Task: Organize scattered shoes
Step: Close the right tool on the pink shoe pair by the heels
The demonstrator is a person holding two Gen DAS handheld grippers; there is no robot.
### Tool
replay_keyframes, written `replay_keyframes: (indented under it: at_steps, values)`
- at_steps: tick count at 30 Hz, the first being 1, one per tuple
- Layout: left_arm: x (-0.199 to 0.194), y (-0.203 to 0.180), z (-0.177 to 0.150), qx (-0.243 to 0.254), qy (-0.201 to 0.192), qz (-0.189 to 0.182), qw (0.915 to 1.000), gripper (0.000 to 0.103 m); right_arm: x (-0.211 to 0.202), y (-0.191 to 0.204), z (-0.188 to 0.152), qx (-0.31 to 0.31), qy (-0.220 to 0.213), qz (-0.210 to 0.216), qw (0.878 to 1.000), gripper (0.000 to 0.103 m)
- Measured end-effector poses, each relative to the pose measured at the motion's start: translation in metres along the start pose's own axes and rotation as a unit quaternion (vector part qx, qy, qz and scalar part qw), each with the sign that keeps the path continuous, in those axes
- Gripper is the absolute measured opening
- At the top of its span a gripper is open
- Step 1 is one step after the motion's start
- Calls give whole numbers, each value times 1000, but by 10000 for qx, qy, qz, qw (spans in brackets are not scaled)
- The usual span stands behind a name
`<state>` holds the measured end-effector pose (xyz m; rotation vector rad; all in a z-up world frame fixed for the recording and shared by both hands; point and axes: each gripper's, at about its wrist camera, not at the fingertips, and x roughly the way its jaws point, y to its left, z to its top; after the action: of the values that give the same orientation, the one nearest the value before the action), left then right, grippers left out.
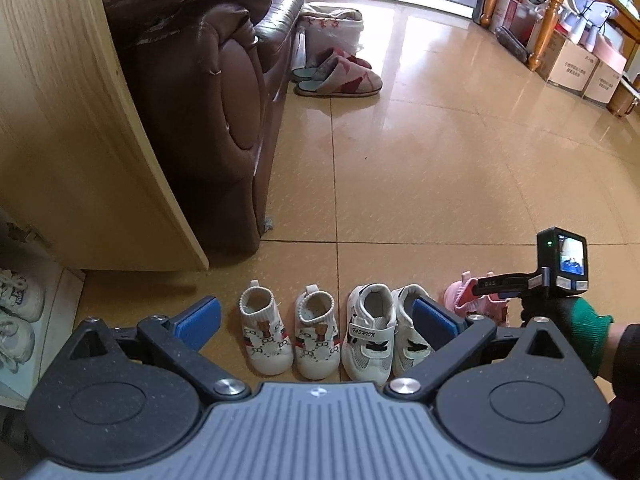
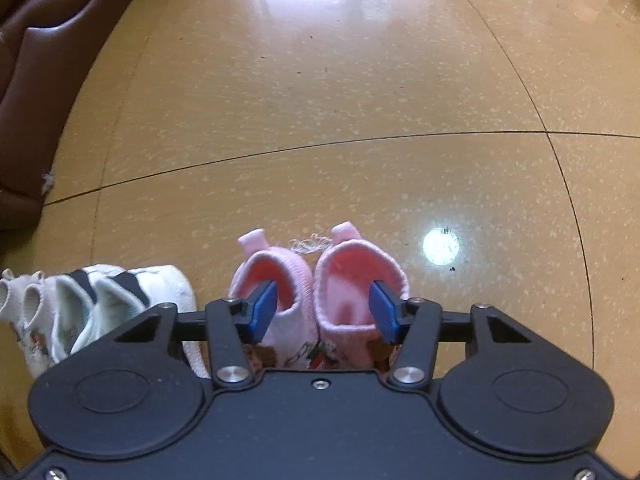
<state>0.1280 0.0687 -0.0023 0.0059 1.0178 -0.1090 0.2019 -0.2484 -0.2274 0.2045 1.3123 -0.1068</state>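
Sitting at lower center of right wrist view, pink shoes (image 2: 320,300) lie side by side w/ right gripper (image 2: 322,312) over them, one blue pad in each opening, spread apart, not clamping. Left gripper (image 1: 316,320) spread wide above bear-print shoes (image 1: 288,332) & white sneakers (image 1: 380,336), lower center.

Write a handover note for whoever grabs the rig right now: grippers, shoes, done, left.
Left gripper: open, empty, hovering over the row.
Right gripper: partly open, one finger inside each pink shoe; whether it grips them is unclear.
Floor row, left to right: bear-print sock shoes, white strap sneakers, pink pair.
Done: those three pairs are lined up side by side.
Left: withdraw the right gripper; the slippers by the sofa sit apart from the row.
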Motion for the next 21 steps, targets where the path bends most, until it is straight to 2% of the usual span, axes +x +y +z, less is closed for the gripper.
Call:
replay_keyframes:
  at_steps: [9, 12, 13, 21]
  values:
    - [7, 4, -2, -50, 84, 46, 9999, 102, 21, 2, -3, -181, 150, -241, 9994, 46]
    - [9, 7, -4, -77, 109, 94, 9999, 102, 28, 4, -4, -346, 274, -252, 9987, 34]
    - [9, 8, -5, -83, 115, 109, 9998, 102, 31, 5, -5, -409, 324, -234, 9984, 18]
    - [-7, 14, -14, -135, -10, 203, 9997, 102, 16, 8, -12, -620, 117, -172, 9979, 14]
